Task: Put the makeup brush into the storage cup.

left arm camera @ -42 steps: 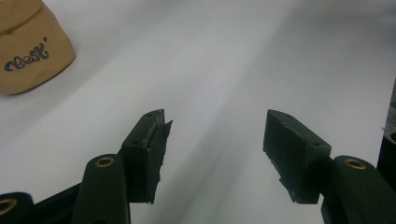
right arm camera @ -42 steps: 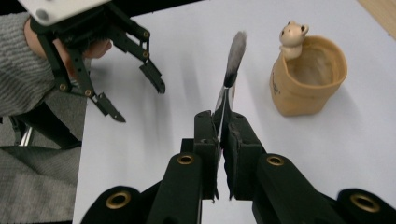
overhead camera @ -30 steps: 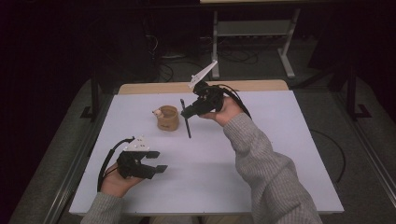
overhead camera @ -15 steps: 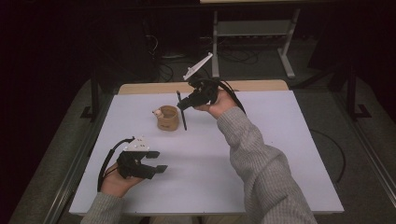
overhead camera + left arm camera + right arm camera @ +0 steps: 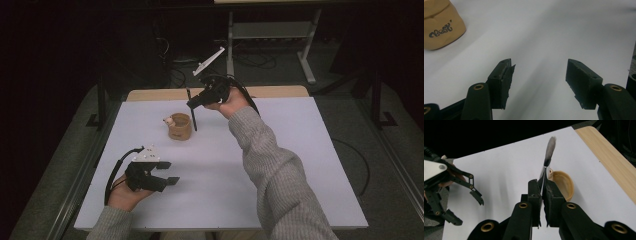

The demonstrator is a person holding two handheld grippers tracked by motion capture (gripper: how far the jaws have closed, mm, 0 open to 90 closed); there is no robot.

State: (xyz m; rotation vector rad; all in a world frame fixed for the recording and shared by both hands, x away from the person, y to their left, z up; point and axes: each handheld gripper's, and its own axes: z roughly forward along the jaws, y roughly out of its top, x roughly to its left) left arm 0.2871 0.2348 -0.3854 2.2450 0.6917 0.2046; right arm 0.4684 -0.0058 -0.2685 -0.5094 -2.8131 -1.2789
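My right gripper hangs over the far middle of the white table, shut on a thin dark brush. In the right gripper view the brush runs out between the pads to a grey bristle tuft. Its lower end hangs just right of a tan open pouch, which stands upright on the table. That pouch bears the dark word "Best". My left gripper rests at the near left of the table, open with nothing between its pads.
A small pale object sits at the pouch's left rim. A wooden strip edges the table's far side. Beyond it stands a metal frame on a dark floor, with cables.
My right hand has carried the brush to the left, farther away and slightly up, so it now hangs close beside the pouch. The left hand has stayed where it was.
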